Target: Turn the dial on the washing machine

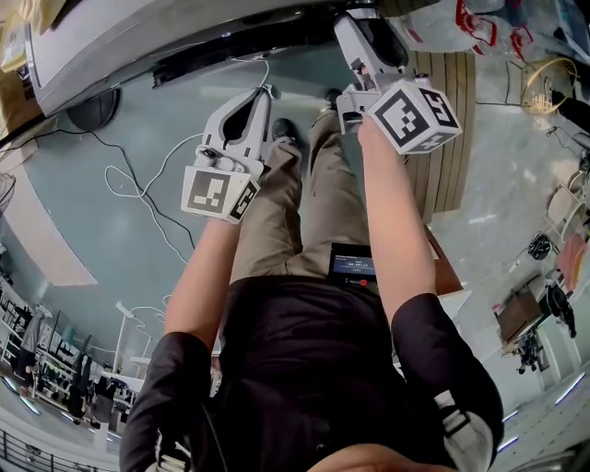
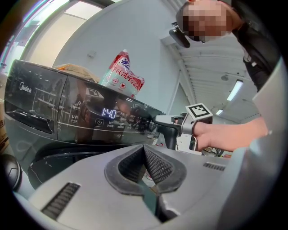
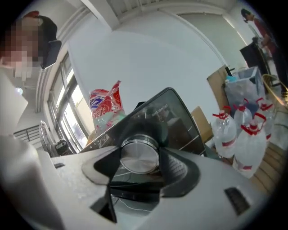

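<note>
The washing machine's dark control panel (image 2: 67, 112) shows a lit display (image 2: 109, 113). Its round silver dial (image 3: 140, 158) sits between the two dark pads of my right gripper (image 3: 139, 152), which press on its left and right sides. In the left gripper view, the right gripper (image 2: 157, 123) reaches the panel's right end and covers the dial. My left gripper (image 2: 145, 155) hangs lower, in front of the machine, with its ribbed pads meeting and nothing between them. In the head view both grippers, left (image 1: 261, 94) and right (image 1: 355, 18), point at the machine (image 1: 138, 37).
A red and white snack bag (image 2: 123, 72) lies on top of the machine. Several large water bottles with red caps (image 3: 245, 139) stand to its right, by a cardboard box (image 3: 220, 78). White cables (image 1: 138, 184) trail over the floor at the left.
</note>
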Demonstrator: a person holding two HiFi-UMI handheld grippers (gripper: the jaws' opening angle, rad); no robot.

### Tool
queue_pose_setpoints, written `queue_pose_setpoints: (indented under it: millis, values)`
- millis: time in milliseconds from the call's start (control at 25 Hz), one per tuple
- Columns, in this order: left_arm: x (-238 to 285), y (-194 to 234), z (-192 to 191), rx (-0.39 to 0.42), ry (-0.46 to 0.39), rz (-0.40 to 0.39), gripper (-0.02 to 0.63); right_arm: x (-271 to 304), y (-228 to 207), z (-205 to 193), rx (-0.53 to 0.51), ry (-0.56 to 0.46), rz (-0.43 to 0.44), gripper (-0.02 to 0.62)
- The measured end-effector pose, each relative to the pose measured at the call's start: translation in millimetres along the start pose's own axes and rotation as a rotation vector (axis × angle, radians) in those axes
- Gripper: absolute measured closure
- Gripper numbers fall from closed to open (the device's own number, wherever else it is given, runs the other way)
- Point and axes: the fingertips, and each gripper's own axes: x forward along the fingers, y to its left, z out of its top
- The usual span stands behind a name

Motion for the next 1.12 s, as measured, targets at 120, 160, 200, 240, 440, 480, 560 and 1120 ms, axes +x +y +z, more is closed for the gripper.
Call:
queue_pose_setpoints:
  millis: [120,160,200,240,440,480,560,1120]
  values:
    - [-1.3,-0.2,-0.2,0.0,-0.002,0.005,0.612,-1.0,1.3,-0.1,-0.108,0.013,-0.029,0.319]
    - [-1.5,-0.2,-0.2,0.0,-0.003,0.007,0.612,-1.1,1.6,-0.4,-0.138,0.015,-0.037,0.319]
    - [-1.7,0.1,-0.3,-0.001,-0.004,0.007,0.612,-0.9,2.0,-0.7,-0.165,0.017,-0.044,0.319]
    - [-1.9,0.5,-0.3,-0.001,-0.005,0.008,0.612,-0.5,2.5,-1.1,-0.189,0.019,-0.05,0.319]
    - [-2.9,0.8,-1.4,-0.003,-0.006,0.01,0.612,0.0,4.8,-2.5,-0.306,0.028,-0.078,0.319]
    - [-3.0,0.4,-1.8,-0.003,-0.005,0.011,0.612,-0.1,5.1,-2.6,-0.331,0.03,-0.084,0.319]
    - [-3.2,0.0,-2.5,-0.004,-0.003,0.012,0.612,-0.2,5.7,-2.7,-0.384,0.033,-0.1,0.319]
    - [-3.5,1.1,0.1,-0.011,-0.008,0.016,0.612,1.1,10.7,-4.4,-0.656,0.034,-0.167,0.319]
